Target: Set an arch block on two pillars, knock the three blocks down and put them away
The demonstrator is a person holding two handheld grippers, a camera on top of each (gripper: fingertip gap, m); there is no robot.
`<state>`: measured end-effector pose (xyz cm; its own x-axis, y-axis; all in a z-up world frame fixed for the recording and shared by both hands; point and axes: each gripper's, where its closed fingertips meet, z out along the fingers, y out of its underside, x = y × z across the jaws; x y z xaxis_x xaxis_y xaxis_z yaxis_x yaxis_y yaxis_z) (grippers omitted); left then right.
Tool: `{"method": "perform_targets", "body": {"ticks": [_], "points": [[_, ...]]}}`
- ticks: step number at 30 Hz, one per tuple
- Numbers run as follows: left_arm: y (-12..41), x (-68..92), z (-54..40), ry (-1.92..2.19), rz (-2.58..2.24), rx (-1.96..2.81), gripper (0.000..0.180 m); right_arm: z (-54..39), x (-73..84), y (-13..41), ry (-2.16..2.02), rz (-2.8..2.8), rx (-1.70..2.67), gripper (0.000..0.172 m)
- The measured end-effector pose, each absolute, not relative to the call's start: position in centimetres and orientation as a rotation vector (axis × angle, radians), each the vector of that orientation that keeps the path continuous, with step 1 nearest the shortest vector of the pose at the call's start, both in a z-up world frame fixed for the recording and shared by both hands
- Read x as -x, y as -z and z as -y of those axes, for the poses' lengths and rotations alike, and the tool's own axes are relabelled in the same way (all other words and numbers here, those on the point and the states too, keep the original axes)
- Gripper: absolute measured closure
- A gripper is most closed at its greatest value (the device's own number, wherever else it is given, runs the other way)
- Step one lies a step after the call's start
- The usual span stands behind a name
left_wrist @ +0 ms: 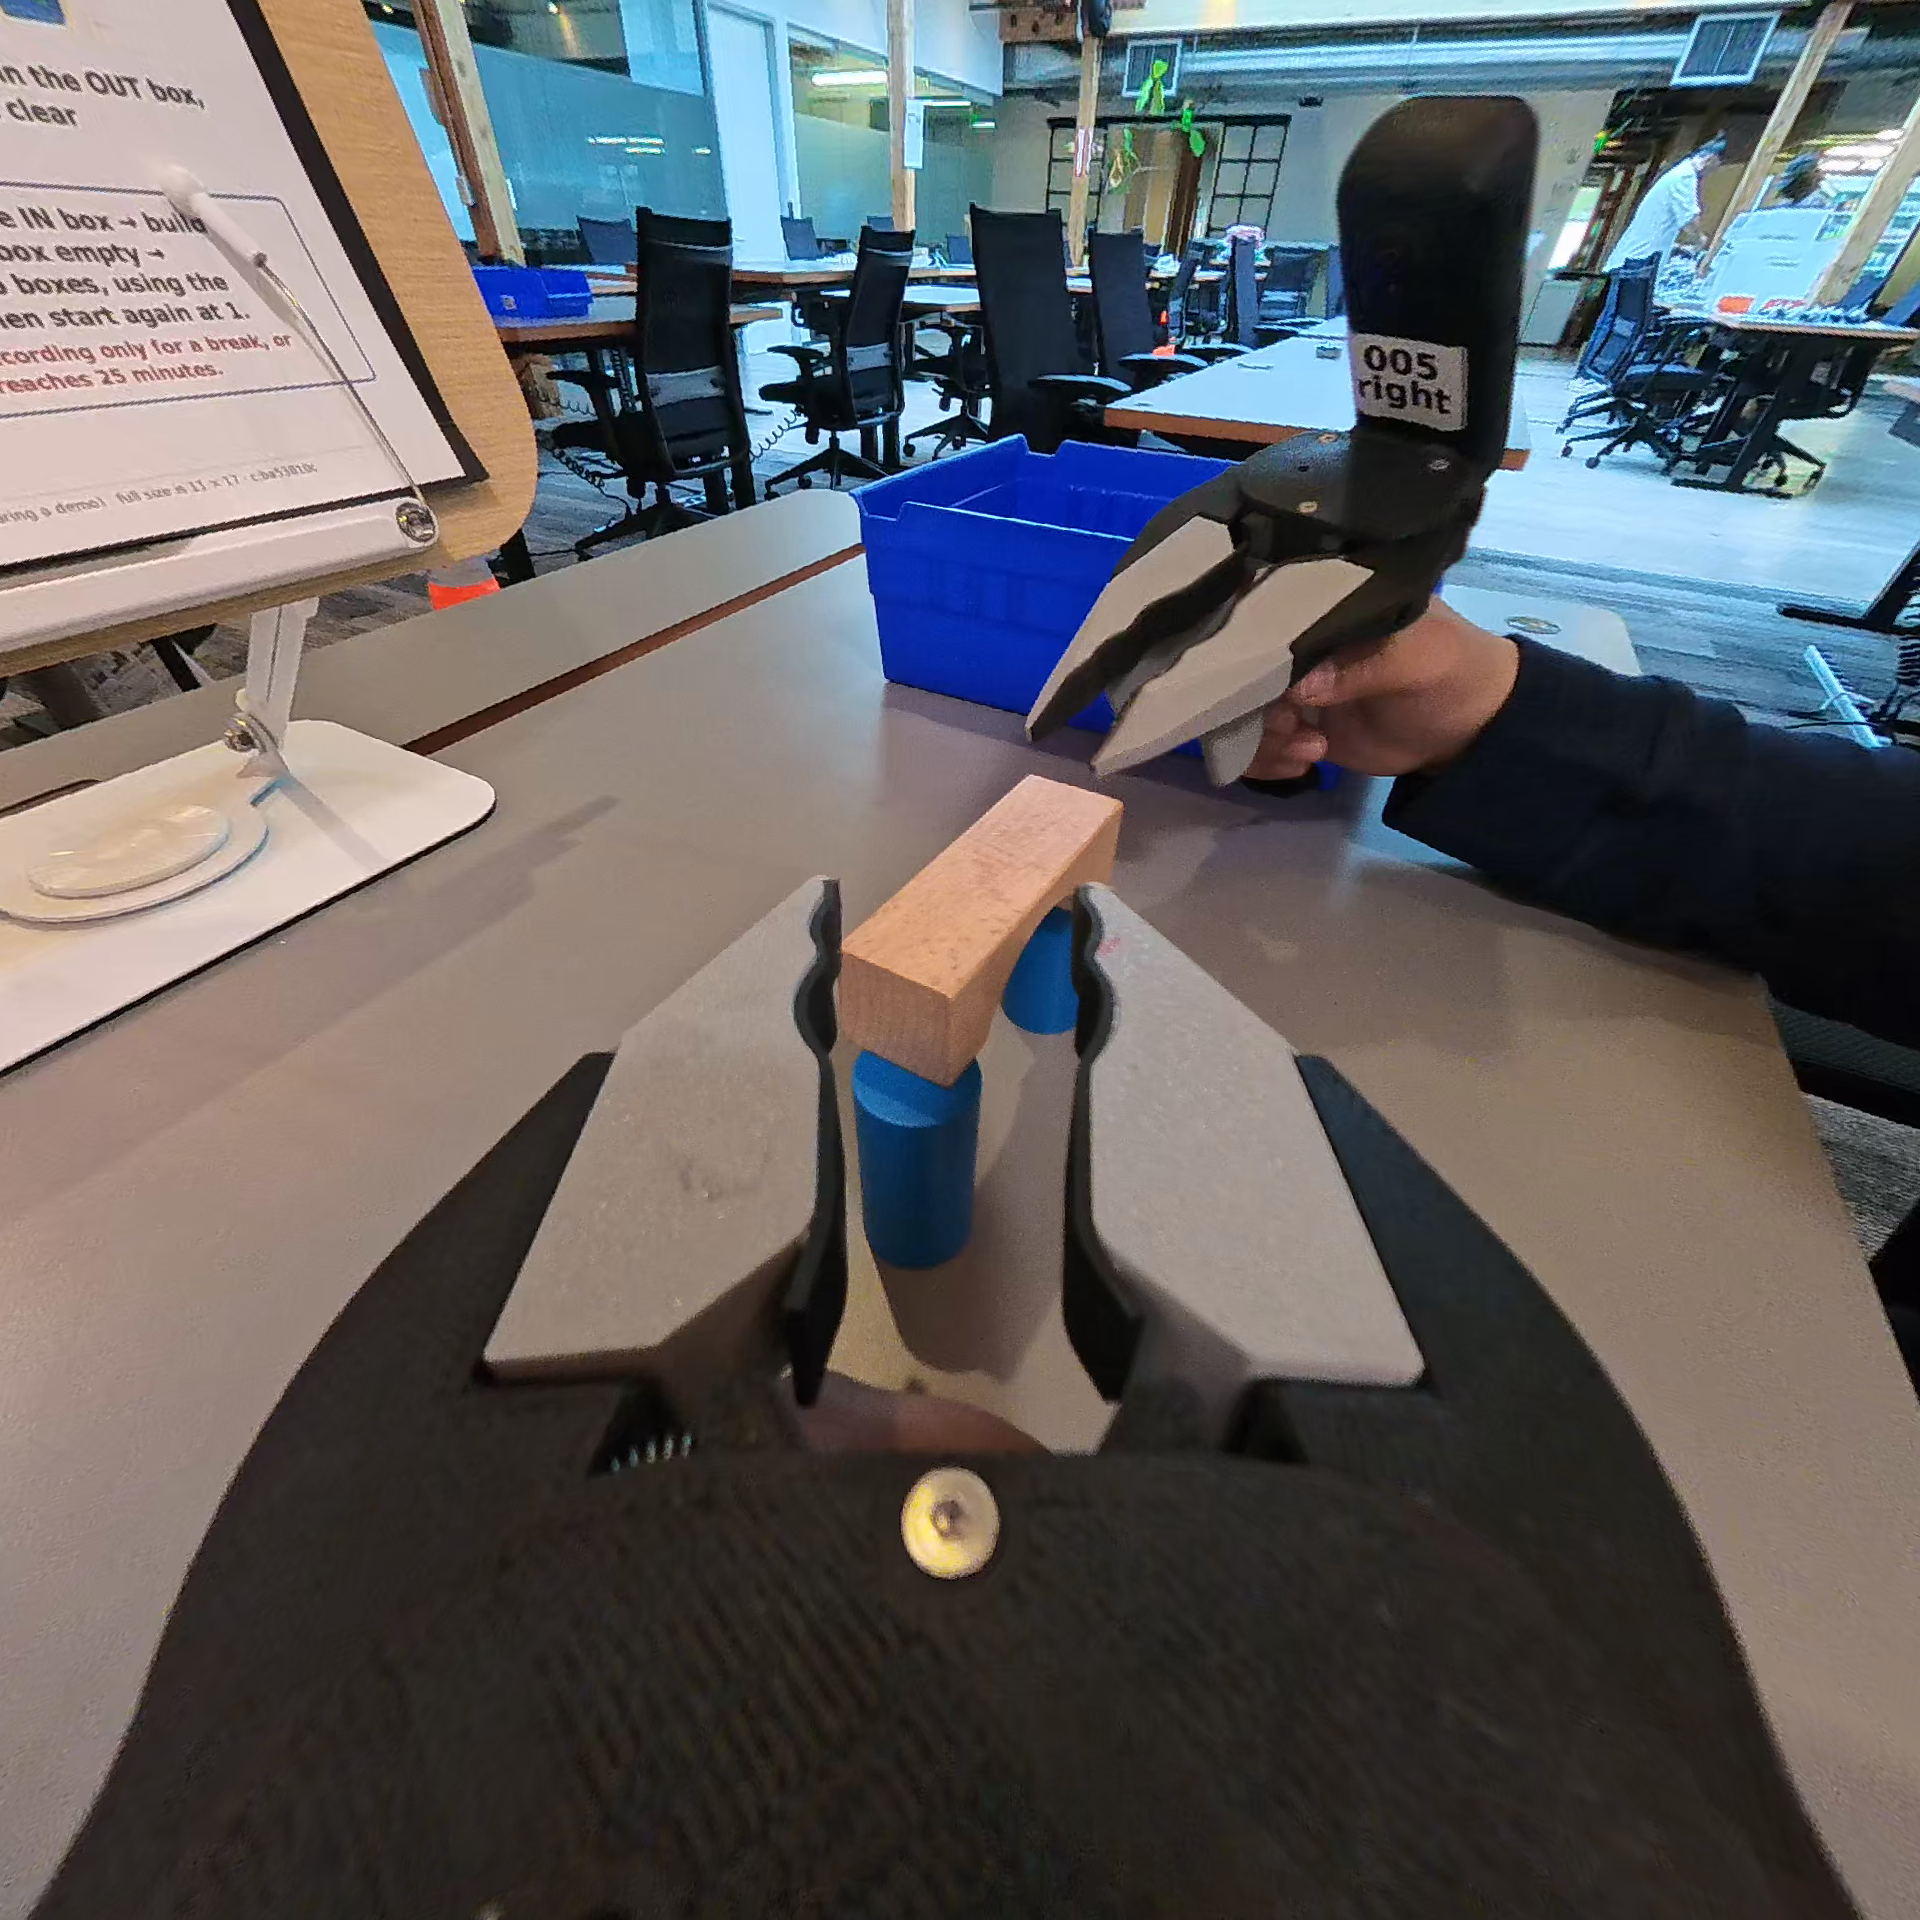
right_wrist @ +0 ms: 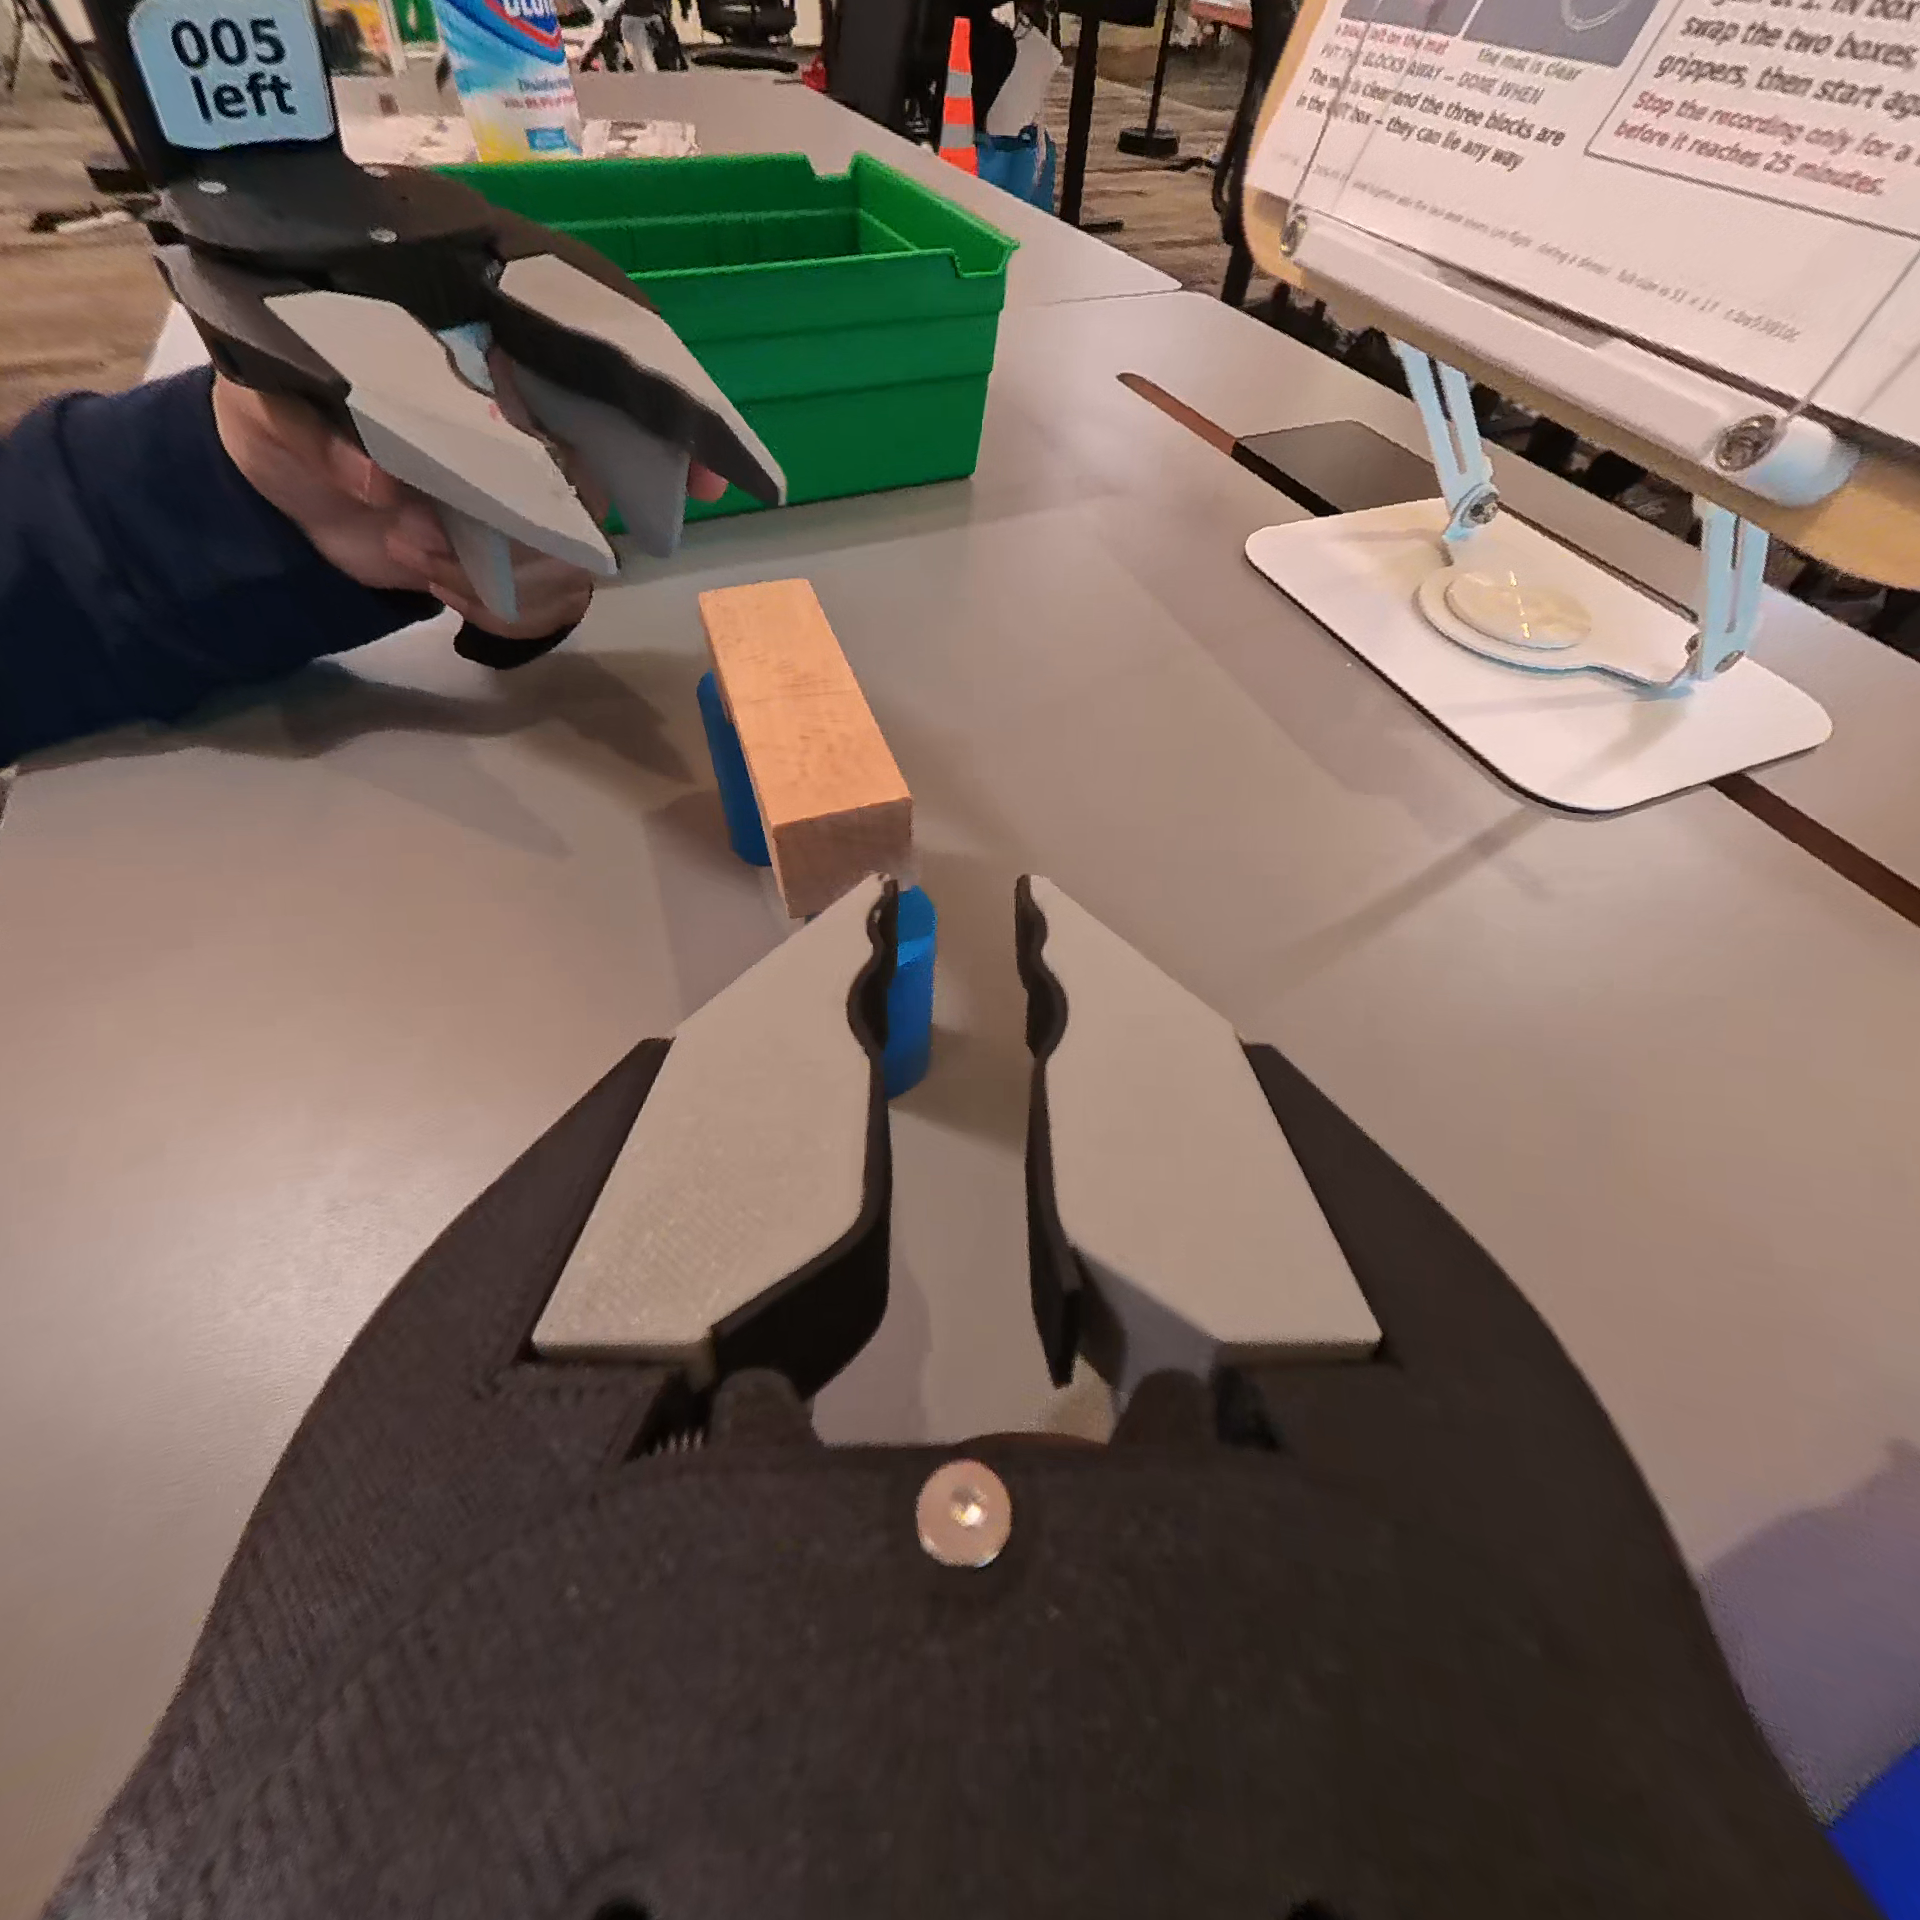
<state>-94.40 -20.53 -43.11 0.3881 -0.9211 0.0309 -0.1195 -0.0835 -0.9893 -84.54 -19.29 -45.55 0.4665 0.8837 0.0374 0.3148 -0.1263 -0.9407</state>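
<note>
- Arch block (left_wrist: 977, 925), plain wood, lies across two blue pillars (left_wrist: 914, 1174), ahead of both sets of fingertips.
- Left gripper (left_wrist: 956, 914) stands released and empty, above the block.
- Right gripper (right_wrist: 951, 894), also empty and parted, looks best placed to sweep sideways into the near pillar (right_wrist: 906, 987), low, toppling all three.

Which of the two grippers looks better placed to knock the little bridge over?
Probably the right gripper: its open fingertips sit low beside the wooden arch block and near pillar. The left gripper hovers higher, also holding nothing.
</note>
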Motion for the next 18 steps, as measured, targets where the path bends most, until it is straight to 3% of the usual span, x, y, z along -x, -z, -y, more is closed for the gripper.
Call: {"method": "perform_targets", "body": {"ticks": [4,18], "points": [[43.3,94.3,20.4,0.887,-0.971,1.517,0.138,18.7,84.1,46.4,-0.651,1.025,1.74,0.164],[43.8,93.9,20.7,0.873,-1.004,1.524,0.138,18.6,84.3,49.6,-0.595,1.092,1.88,0.167]]}}
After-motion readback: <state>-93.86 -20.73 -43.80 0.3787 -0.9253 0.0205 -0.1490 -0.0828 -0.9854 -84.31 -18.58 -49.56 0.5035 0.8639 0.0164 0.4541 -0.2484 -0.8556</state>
